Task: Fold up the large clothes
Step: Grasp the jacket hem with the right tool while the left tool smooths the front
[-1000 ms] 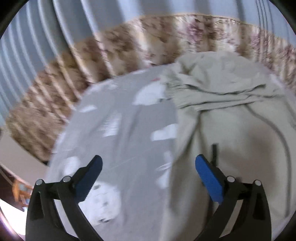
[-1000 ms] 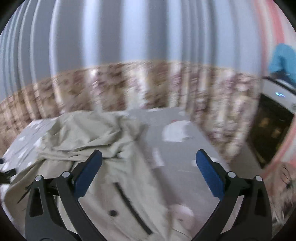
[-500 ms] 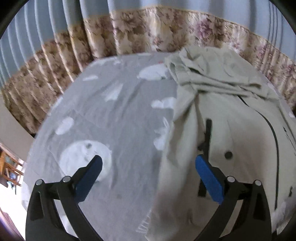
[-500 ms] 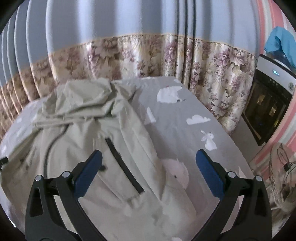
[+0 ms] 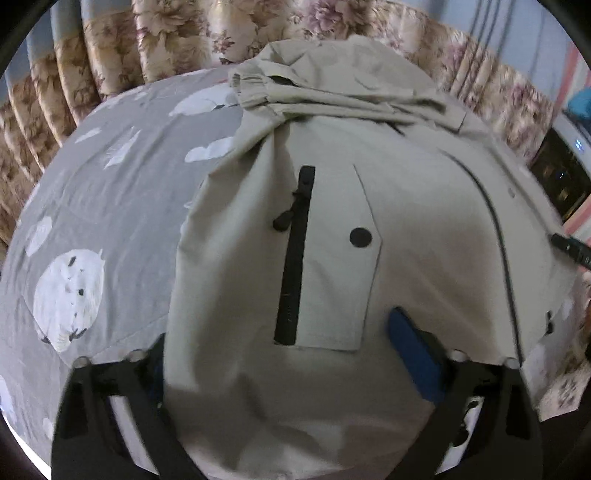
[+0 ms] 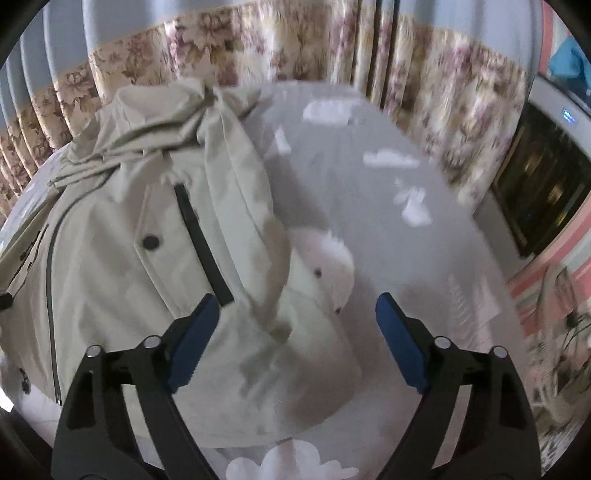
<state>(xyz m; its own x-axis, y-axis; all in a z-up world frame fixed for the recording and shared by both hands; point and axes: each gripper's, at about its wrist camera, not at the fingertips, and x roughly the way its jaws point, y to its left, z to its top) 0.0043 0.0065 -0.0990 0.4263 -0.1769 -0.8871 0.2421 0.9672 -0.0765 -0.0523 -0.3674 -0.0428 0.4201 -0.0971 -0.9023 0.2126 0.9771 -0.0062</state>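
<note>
A pale beige jacket lies spread on a bed covered by a grey sheet printed with white clouds and round animal shapes. Its hood end is bunched up toward the far side, near the flowered curtain that hangs behind the bed. On the front of the jacket a black zip runs down a chest pocket, with a flap and a dark snap just beside it; whether anything sits inside that pocket cannot be told.

The left claw is down over the near hem of the jacket, its jaws closing. The cloth rises between the two blue fingers; the left one is hidden behind the fabric, so I see no firm pinch yet.

The right claw is at the jacket's other side, jaws closing too, straddling the edge where the beige cloth meets the sheet. Its blue fingers stand apart from the fabric. A second black zip shows here, with a snap near it.

At the right edge of the room stands a dark glass-fronted appliance.
</note>
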